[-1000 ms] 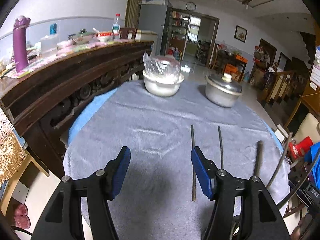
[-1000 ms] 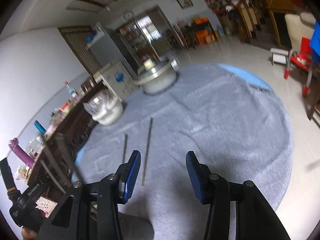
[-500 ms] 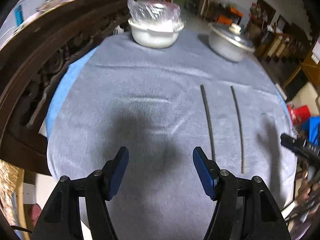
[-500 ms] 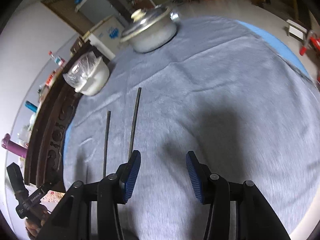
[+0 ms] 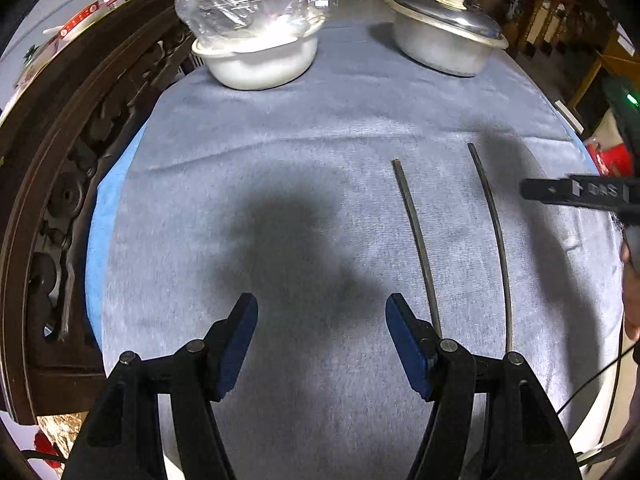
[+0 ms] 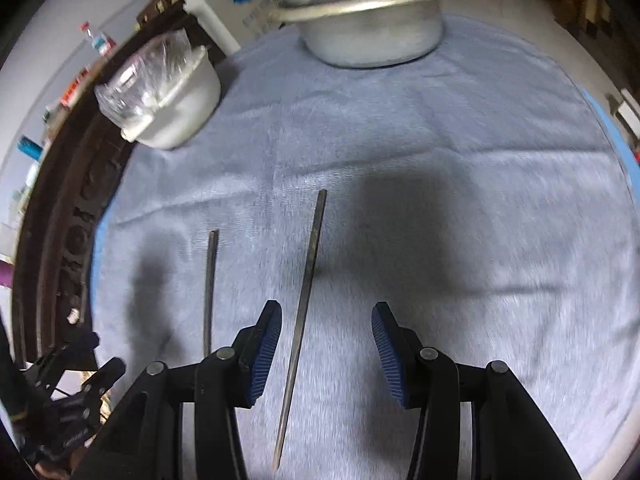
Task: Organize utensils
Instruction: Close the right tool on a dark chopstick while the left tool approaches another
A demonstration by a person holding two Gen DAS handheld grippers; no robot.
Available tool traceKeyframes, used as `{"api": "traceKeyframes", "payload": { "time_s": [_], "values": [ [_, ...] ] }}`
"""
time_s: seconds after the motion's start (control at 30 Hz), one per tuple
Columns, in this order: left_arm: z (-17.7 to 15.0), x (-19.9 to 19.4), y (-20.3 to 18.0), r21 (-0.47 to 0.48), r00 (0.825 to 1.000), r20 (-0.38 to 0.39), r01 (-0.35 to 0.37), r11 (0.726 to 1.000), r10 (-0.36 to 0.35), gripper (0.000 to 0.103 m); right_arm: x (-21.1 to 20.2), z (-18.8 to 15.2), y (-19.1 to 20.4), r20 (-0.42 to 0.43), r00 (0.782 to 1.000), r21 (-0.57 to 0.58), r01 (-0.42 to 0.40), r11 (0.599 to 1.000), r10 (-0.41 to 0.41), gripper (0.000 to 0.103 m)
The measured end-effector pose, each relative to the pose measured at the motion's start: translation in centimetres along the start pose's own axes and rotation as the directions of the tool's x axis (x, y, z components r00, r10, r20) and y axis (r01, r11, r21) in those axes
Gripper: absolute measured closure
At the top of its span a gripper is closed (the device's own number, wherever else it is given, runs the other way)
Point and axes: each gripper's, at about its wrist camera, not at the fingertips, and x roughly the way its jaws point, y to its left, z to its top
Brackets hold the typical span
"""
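Two dark chopsticks lay side by side, apart, on the grey cloth (image 5: 280, 128) covering the bench: left chopstick (image 5: 418, 248) and right chopstick (image 6: 302, 320). Over them, the left hand-held gripper (image 5: 322, 340) hung open and empty, just left of its nearer stick. The right hand-held gripper (image 6: 326, 350) stood half open, straddling the right chopstick without touching it. Farther back sat a plastic-wrapped white bowl (image 5: 256, 56) and a lidded metal pot (image 5: 444, 36).
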Motion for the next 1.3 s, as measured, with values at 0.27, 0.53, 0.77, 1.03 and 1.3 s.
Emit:
{"api": "traceKeyframes", "payload": {
  "time_s": [0.27,0.53,0.77,1.03,1.3],
  "values": [
    [0.3,1.1,-0.4,0.025,0.998,0.022,-0.051,0.998,0.051,0.036,3.4,1.5,1.4,-0.063,0.995,-0.02,0.077,0.997,-0.078,0.065],
    [0.8,0.8,-0.7,0.057,0.994,0.074,-0.086,0.995,0.082,0.036,4.8,2.5,2.6,-0.043,0.982,-0.047,0.184,0.982,-0.186,0.077],
    [1.2,1.2,-1.5,0.067,0.993,0.086,-0.089,0.994,0.083,0.036,5.1,2.0,3.5,-0.032,0.967,-0.107,0.248,0.963,-0.253,0.093],
    [1.6,2.1,-2.1,0.071,0.995,0.067,-0.075,0.995,0.07,0.036,3.9,0.4,1.4,-0.042,0.977,-0.108,0.203,0.973,-0.208,0.094],
    [3.4,4.7,-1.7,-0.013,1.0,-0.011,0.024,1.0,-0.024,0.036,2.5,-1.1,-2.1,-0.059,0.99,-0.087,0.12,0.989,-0.125,0.094]
  ]
}}
